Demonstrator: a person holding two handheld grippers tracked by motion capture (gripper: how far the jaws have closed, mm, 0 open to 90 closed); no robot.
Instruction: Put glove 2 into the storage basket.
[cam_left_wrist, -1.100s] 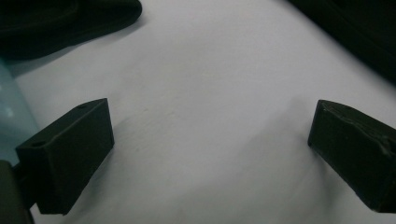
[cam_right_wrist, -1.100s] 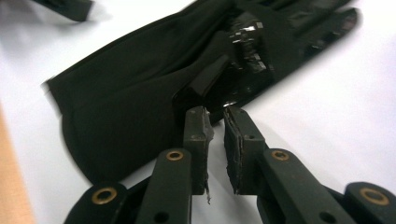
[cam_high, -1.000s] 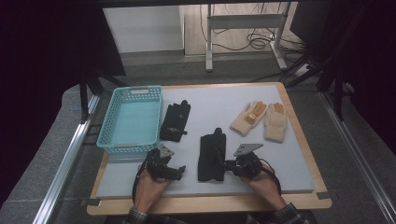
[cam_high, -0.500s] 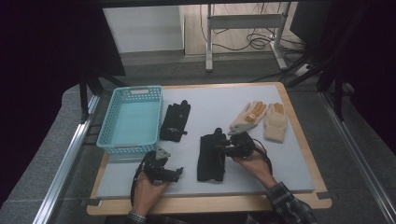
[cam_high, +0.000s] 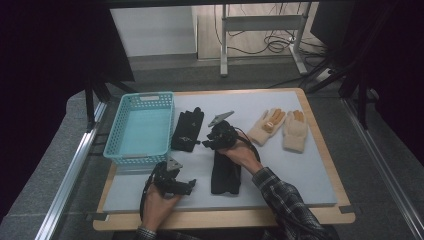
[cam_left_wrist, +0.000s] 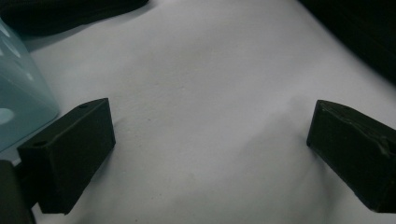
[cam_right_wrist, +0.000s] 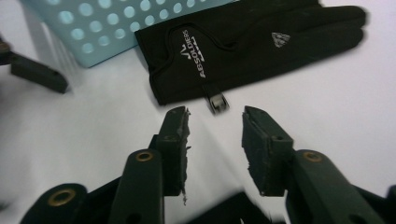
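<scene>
Left gripper (cam_high: 186, 184), jaws wide apart on nothing, rests near the grey table's (cam_high: 310, 175) front edge, while right gripper (cam_right_wrist: 215, 128), jaws having just been opening and empty, points at the flat black fabric glove (cam_right_wrist: 252, 46) beside the light-blue perforated plastic basket (cam_right_wrist: 116, 28).

Four gloves lie on one tabletop (cam_high: 320, 165). Two are black gloves: one black glove (cam_high: 187, 130) just beside the basket, the other black glove (cam_high: 225, 172) nearer the person. Two are cream knitted gloves with orange patches: one cream glove (cam_high: 266, 125) and a second cream glove (cam_high: 295, 131) side by side at the right. There is one light blue plastic basket (cam_high: 141, 129). Two handheld grippers are present, the left gripper (cam_high: 192, 184) and the right gripper (cam_high: 201, 143).
</scene>
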